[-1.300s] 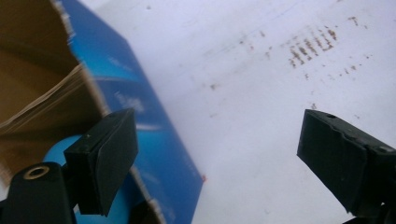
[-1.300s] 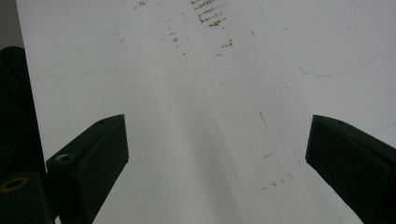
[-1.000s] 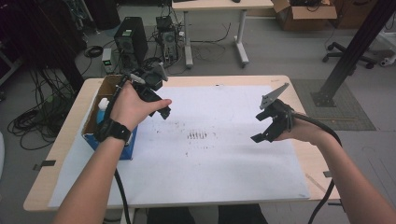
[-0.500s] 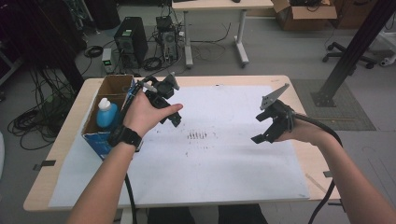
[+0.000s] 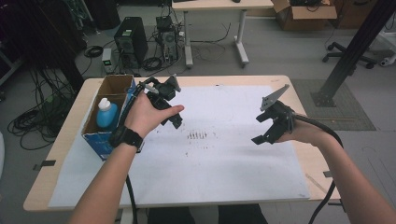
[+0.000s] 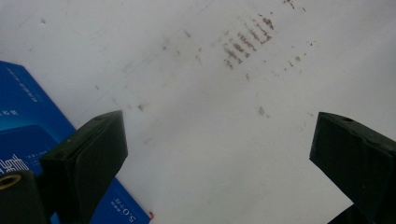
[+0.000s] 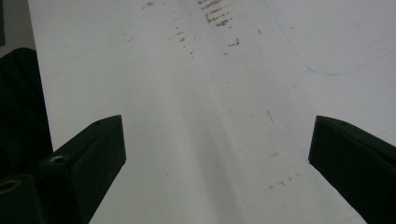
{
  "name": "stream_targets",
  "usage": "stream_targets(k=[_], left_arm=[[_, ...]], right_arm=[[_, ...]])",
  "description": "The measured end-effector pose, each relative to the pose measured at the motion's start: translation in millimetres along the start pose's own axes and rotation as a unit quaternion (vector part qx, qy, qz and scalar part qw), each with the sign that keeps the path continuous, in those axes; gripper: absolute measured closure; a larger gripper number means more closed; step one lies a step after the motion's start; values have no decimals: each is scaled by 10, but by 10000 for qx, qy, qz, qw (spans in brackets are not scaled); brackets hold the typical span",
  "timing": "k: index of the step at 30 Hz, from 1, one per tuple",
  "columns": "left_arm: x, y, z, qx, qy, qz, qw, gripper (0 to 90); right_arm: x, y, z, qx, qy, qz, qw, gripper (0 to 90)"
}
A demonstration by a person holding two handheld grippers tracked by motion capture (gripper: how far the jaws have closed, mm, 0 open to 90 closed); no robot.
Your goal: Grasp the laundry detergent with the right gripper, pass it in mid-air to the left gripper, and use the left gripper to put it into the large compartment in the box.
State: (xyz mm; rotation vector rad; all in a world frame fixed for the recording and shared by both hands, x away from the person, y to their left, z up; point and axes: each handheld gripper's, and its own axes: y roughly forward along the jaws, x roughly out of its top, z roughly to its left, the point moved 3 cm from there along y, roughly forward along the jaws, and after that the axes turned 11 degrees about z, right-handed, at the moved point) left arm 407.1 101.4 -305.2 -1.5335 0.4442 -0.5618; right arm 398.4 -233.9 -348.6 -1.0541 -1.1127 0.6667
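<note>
At the left edge of the desk (image 5: 56,149) stands a blue box (image 5: 105,135) with its top open. A blue bottle (image 5: 107,114) with a white cap stands inside it, close to the near end. It looks like the thing to pick up.

Just to the right of the box, the left gripper (image 5: 172,108) hangs above the white sheet (image 5: 219,172) that covers the desk. Its jaws are spread wide and hold nothing. In the left gripper view, the box's blue side sits by the left jaw, with small brown marks (image 6: 245,42) on the sheet farther off.

Near the right edge, the right gripper (image 5: 265,126) hangs over the sheet too. Its jaws are also wide and hold nothing.

I think the reaching step has not begun. Next, the left gripper should probably swing back over the box, come down around the bottle's neck, and squeeze gently so that the bottle does not tip.
</note>
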Motion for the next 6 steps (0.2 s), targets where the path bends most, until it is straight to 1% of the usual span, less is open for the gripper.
stream_targets(k=[6], left_arm=[[7,-1,-16,-9,23,8,10000,46]], right_arm=[[-22,-4,-6,-10,21,-18,10000,36]])
